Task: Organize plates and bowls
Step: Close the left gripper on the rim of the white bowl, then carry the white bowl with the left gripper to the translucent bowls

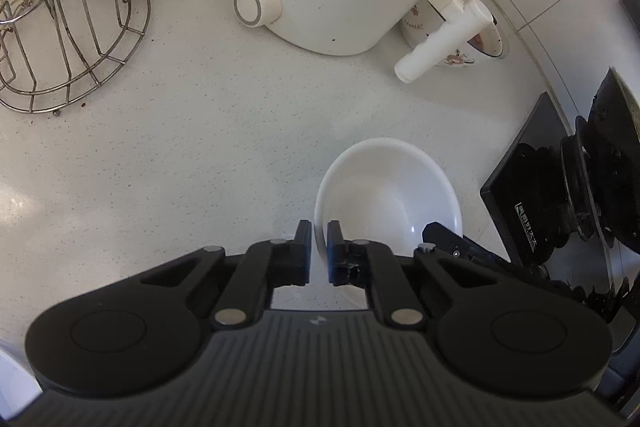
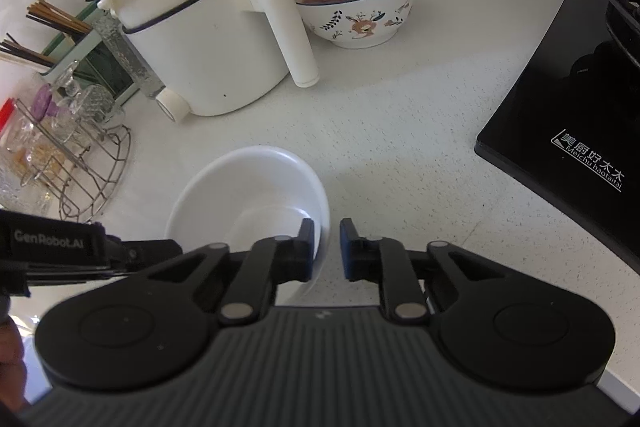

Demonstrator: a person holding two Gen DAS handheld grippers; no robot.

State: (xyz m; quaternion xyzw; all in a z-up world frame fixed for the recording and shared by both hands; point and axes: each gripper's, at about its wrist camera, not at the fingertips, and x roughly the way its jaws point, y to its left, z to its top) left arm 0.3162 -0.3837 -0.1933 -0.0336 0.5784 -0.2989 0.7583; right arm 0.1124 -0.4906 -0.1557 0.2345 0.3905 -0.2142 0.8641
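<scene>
Counter: a pale speckled kitchen counter [image 2: 400,115] under white wall tiles, crowded at the back and sides.
Back row: a white cooker [image 2: 208,39] with a long handle, and beside it a patterned bowl [image 2: 360,7] full of brown food.
Right side: a black hob [image 2: 568,131] at the counter's edge.
Left side: a wire rack [image 1: 68,39] holding glasses.
Bowl: a plain white bowl [image 2: 248,199], empty, at the near middle of the counter between rack and hob; whether its foot rests on the surface or is just lifted cannot be told.
Left gripper: the left gripper [image 1: 319,251] has its jaws nearly together across the bowl's near rim, one finger outside and one inside; it looks pinched on the wall.
Right gripper: the right gripper [image 2: 327,247] straddles the opposite part of the rim with a wider gap; the inner finger is at the wall, the outer one stands just clear, so it seems only partly closed and not yet gripping.
Step in hand: probably a two-sided hold on the bowl before moving it.
Doing it well: close the right side squarely on the rim before lifting, keep both grips level so the glazed wall does not slip, and carry it low, clear of the cooker handle and rack.
Risk: a one-sided pinch could let the bowl tip.
</scene>
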